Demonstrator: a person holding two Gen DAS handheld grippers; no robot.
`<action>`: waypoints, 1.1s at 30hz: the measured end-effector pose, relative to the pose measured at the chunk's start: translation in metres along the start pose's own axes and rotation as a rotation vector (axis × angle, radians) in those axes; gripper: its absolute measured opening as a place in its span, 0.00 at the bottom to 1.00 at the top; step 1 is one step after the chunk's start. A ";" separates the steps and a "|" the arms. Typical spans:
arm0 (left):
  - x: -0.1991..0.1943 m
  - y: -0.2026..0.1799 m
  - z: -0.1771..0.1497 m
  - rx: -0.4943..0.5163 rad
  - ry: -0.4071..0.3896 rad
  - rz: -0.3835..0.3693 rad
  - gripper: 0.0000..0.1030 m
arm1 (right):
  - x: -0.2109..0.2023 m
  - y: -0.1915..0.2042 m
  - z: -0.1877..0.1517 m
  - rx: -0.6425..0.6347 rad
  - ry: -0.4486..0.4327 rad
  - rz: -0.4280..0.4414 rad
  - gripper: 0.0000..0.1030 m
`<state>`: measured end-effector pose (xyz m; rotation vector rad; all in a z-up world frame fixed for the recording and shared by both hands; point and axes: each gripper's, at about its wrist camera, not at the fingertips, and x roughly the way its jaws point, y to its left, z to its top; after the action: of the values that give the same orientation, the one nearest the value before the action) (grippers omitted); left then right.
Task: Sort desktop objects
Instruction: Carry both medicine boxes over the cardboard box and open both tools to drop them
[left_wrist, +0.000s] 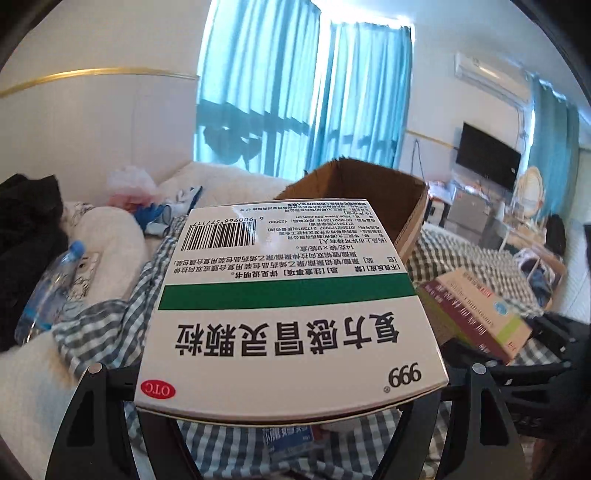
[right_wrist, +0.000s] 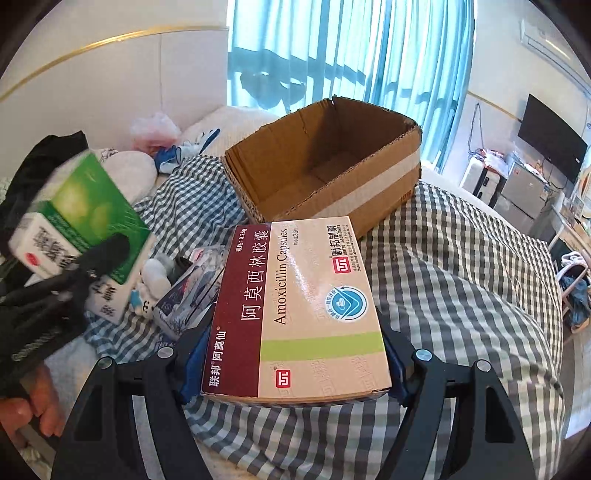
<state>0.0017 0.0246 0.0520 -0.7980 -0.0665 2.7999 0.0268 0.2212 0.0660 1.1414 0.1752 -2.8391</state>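
My left gripper (left_wrist: 288, 391) is shut on a large white medicine box (left_wrist: 288, 295) with a green stripe and "999" print. The box is held up off the bed and fills the middle of the left wrist view. In the right wrist view this box (right_wrist: 77, 218) shows its green side at the left, blurred. My right gripper (right_wrist: 295, 365) is shut on a maroon and beige Amoxicillin box (right_wrist: 306, 310), its blue pads (right_wrist: 194, 365) against both sides. That box (left_wrist: 476, 314) also appears at the right of the left wrist view. An open cardboard box (right_wrist: 321, 166), empty inside, stands just beyond both.
A checked sheet (right_wrist: 454, 280) covers the bed. A small packet (right_wrist: 184, 295) and a white toy (right_wrist: 155, 277) lie between the grippers. A water bottle (left_wrist: 48, 291), black clothing (left_wrist: 26, 221) and a pink bag (right_wrist: 153, 129) sit at the left. A hand (right_wrist: 33, 406) shows low left.
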 end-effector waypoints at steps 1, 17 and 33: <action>0.005 0.000 0.002 0.004 0.006 -0.005 0.77 | -0.001 -0.003 0.004 -0.004 -0.005 0.005 0.72; 0.072 -0.015 0.064 0.038 -0.015 -0.031 0.77 | 0.032 -0.024 0.089 -0.061 -0.105 0.030 0.72; 0.178 -0.039 0.105 0.064 0.025 0.009 0.77 | 0.124 -0.069 0.170 0.067 -0.102 0.093 0.72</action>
<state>-0.1920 0.1061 0.0538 -0.8199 0.0301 2.7847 -0.1869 0.2636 0.1073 0.9848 0.0199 -2.8322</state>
